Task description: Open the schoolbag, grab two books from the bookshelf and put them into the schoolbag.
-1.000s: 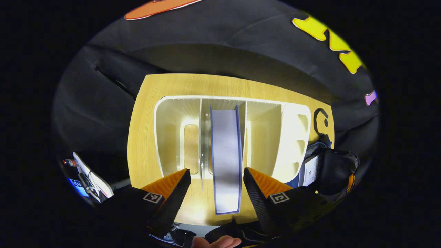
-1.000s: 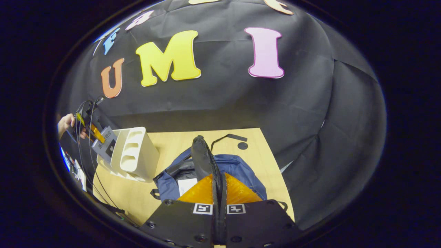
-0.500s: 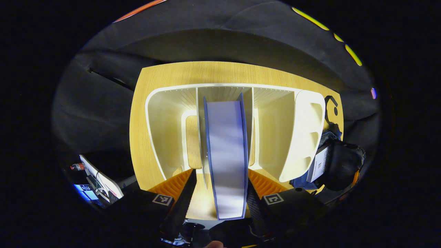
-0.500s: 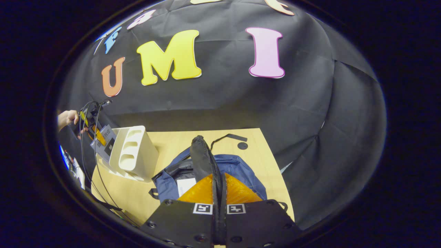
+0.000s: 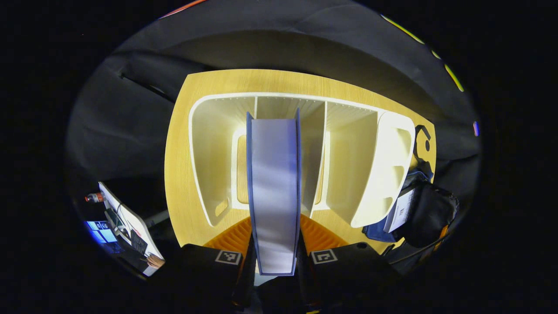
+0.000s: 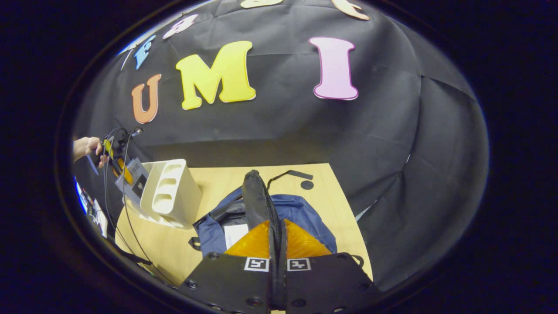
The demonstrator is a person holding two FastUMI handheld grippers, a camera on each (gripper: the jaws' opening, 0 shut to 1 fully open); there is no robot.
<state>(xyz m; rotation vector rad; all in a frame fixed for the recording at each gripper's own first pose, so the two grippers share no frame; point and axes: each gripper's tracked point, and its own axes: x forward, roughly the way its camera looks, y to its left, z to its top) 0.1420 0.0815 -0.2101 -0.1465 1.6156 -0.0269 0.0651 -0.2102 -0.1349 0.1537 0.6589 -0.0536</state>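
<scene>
Left gripper view:
Book: blue-covered book standing upright, page edges facing the camera, in the middle compartment of the white bookshelf.
Left gripper: both fingers pressed against the book's covers — pinching it at its near end.
Bookshelf: on the wooden table, other compartments bare.
Schoolbag: at the right, just beside the shelf's end wall, a white book showing inside.

Right gripper view:
Right gripper: fingers pressed together on the black edge of the bag's open flap, held up.
Schoolbag: blue, open on the table, right of the bookshelf — white book inside.
Far left: a hand holds the other gripper at the shelf.
</scene>
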